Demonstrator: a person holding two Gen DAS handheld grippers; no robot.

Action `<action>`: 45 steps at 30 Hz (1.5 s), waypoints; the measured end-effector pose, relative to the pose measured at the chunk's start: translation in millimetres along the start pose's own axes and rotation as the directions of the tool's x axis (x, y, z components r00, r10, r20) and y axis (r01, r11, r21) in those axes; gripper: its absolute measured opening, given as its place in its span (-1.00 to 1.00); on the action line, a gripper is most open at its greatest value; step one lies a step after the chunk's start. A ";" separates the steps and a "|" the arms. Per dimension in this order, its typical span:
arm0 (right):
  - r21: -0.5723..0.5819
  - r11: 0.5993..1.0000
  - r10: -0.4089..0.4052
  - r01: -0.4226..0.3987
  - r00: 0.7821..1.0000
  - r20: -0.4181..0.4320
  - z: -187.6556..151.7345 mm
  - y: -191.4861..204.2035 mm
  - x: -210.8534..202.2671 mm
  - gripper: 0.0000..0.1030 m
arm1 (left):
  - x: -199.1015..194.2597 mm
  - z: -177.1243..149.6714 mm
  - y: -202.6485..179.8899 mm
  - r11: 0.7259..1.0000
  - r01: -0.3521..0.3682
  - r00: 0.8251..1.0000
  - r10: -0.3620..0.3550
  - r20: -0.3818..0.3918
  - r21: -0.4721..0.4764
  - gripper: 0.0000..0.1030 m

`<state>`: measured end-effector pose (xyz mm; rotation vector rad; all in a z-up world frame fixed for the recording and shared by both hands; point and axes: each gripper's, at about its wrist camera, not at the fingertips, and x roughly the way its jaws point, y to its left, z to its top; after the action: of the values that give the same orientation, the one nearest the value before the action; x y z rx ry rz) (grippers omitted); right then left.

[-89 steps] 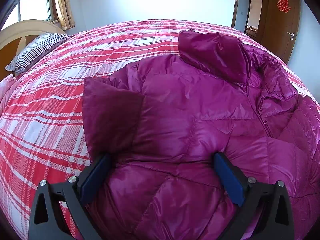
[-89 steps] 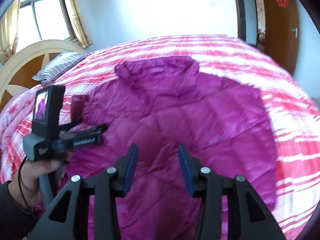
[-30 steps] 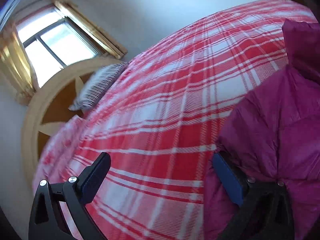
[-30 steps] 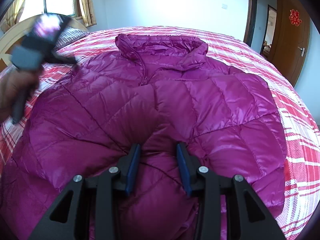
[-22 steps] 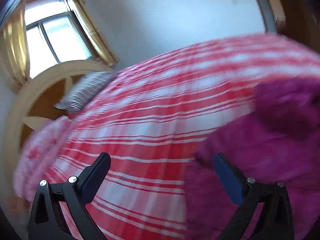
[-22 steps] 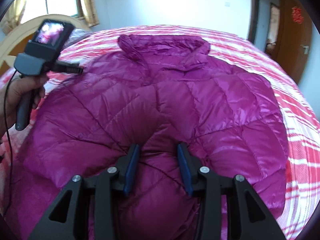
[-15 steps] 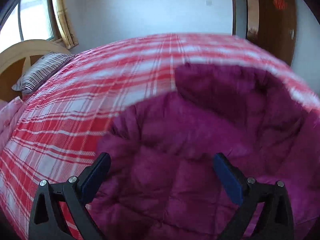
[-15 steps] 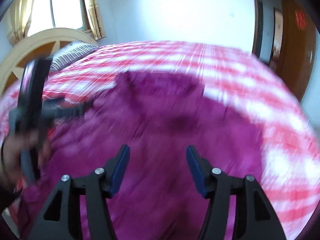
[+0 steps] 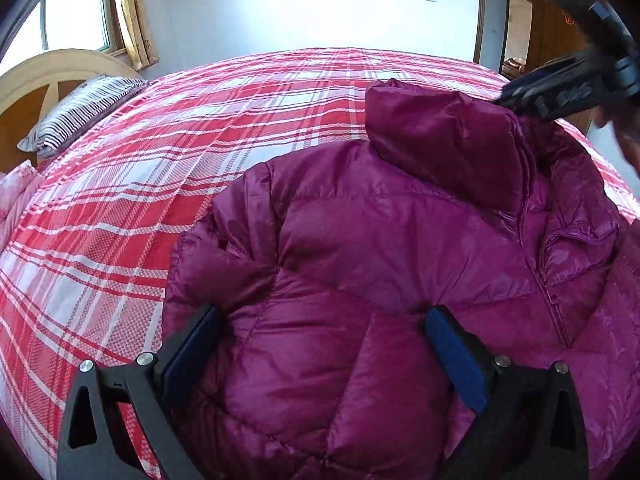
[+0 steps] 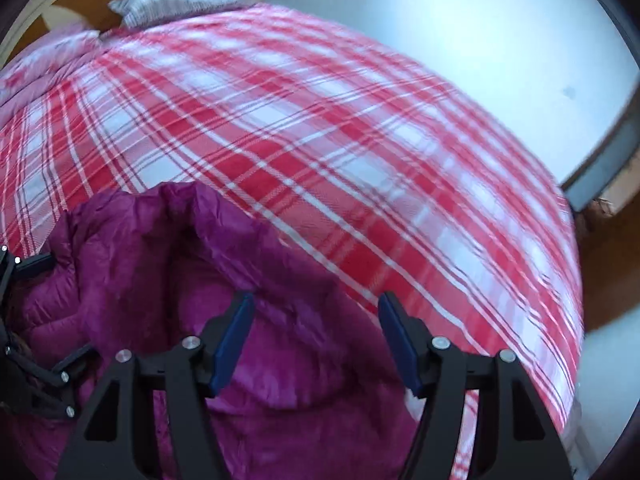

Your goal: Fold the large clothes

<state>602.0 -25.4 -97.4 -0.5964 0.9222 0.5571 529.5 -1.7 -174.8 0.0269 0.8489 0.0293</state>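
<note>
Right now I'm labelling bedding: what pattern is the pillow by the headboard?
Thin dark-and-white stripes on the pillow; the left wrist view shows it best.

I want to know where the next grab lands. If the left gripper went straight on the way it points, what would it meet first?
Most likely the purple jacket: its quilted front fills the space between the left gripper's open jaws, though depth is unclear.

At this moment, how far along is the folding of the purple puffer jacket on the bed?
Early stage. The purple quilted puffer jacket lies spread on the red plaid bedspread, its near sleeve looking tucked in. The left gripper hangs open over it; the right gripper is opening, gripping nothing. The main folds remain.
</note>
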 end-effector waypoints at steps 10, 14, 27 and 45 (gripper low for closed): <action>-0.209 0.974 -0.085 0.092 0.995 0.042 -32.0 29.3 -19.5 -0.67 | 1.6 0.8 5.1 1.000 0.021 1.000 -0.021 -0.006 -0.020 0.98; -0.236 0.943 -0.204 0.235 0.968 0.148 -69.9 54.0 -33.5 -0.71 | 1.7 1.0 4.6 1.000 0.017 1.000 -0.017 -0.003 -0.017 0.98; -0.130 0.916 -0.349 0.380 0.913 0.209 -110.6 84.0 3.8 -0.73 | -66.6 82.5 36.2 0.999 0.014 0.980 -0.004 0.200 -0.051 0.98; -0.077 0.964 -0.237 0.255 0.952 0.192 -107.7 73.0 -2.3 -0.64 | 43.2 73.9 -4.0 0.976 -0.176 0.984 0.177 0.007 0.131 0.98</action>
<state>491.8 -47.7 -162.8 -0.7278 0.6380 0.4261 613.6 -5.0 -158.5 0.2257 0.8500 0.1408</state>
